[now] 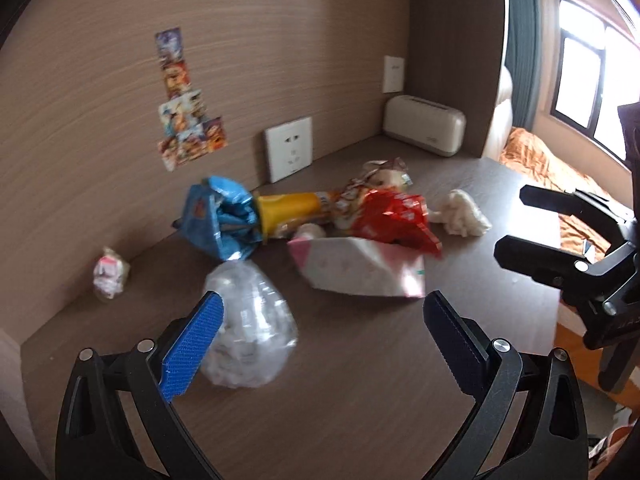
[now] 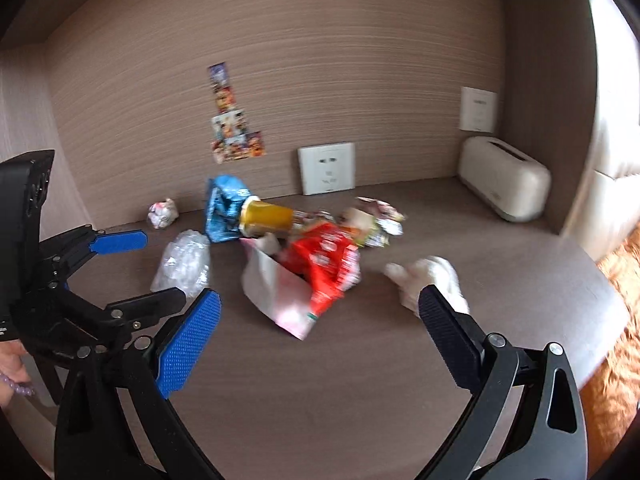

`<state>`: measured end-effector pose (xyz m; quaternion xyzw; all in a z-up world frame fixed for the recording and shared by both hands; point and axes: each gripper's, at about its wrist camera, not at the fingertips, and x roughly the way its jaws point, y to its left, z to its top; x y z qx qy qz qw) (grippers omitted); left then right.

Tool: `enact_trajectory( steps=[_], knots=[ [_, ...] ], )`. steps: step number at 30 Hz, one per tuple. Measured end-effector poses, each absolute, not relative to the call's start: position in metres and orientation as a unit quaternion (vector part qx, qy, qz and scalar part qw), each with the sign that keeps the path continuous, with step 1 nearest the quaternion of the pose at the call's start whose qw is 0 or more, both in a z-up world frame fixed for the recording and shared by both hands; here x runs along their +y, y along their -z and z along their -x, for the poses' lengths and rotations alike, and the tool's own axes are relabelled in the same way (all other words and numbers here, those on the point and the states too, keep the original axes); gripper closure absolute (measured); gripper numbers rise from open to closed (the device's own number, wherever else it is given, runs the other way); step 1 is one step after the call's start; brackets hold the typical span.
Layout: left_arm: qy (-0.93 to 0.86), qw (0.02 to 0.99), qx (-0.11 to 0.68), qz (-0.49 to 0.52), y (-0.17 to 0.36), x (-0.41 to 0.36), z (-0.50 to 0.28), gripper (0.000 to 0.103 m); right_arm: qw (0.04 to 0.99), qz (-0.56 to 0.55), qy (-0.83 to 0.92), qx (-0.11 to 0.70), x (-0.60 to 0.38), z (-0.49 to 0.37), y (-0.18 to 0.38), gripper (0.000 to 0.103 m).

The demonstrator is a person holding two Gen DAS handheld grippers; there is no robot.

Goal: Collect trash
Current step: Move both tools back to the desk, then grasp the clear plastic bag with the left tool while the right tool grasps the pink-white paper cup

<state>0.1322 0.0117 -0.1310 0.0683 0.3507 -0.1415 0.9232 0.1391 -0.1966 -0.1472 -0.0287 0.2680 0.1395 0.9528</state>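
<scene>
Trash lies on a dark wooden desk [image 1: 360,380]: a crumpled clear plastic bag [image 1: 252,328], a blue wrapper [image 1: 218,216], a yellow bottle [image 1: 288,210], a red snack bag [image 1: 394,214], a white-pink paper bag [image 1: 360,268], a white tissue wad [image 1: 464,214] and a small crumpled wrapper [image 1: 108,274]. My left gripper [image 1: 324,340] is open, its left pad beside the clear bag. My right gripper [image 2: 320,328] is open above the desk; the paper bag [image 2: 276,292] and the tissue wad [image 2: 432,276] lie just beyond its fingers. Each gripper shows in the other's view, the right one [image 1: 532,232] open, the left one [image 2: 148,268] open.
A cream tissue box [image 1: 424,124] stands in the back right corner. A wall socket [image 1: 288,154] and stickers [image 1: 188,120] are on the back panel. The desk's right edge drops off toward a bed with orange bedding [image 1: 560,184].
</scene>
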Motion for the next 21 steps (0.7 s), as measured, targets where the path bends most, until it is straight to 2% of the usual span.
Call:
enact_trajectory(
  steps=[8,18,20,21],
  knots=[
    [0.155,0.908,0.372,-0.113,0.159,0.041,-0.166,0.005,0.943,0.075,-0.177,0.272,-0.123,-0.202,0.162,0.004],
    [0.215,0.887,0.396,-0.100,0.182,0.047,-0.193,0.006,0.933,0.036,-0.188,0.304,-0.102,-0.249,0.185,0.004],
    [0.221,0.881,0.409,-0.087,0.188,0.050,-0.198,0.009,0.933,0.037,-0.184,0.309,-0.101,-0.252,0.190,0.007],
    [0.224,0.880,0.412,-0.079,0.188,0.052,-0.200,0.015,0.934,0.052,-0.175,0.308,-0.097,-0.252,0.191,0.011]
  ],
)
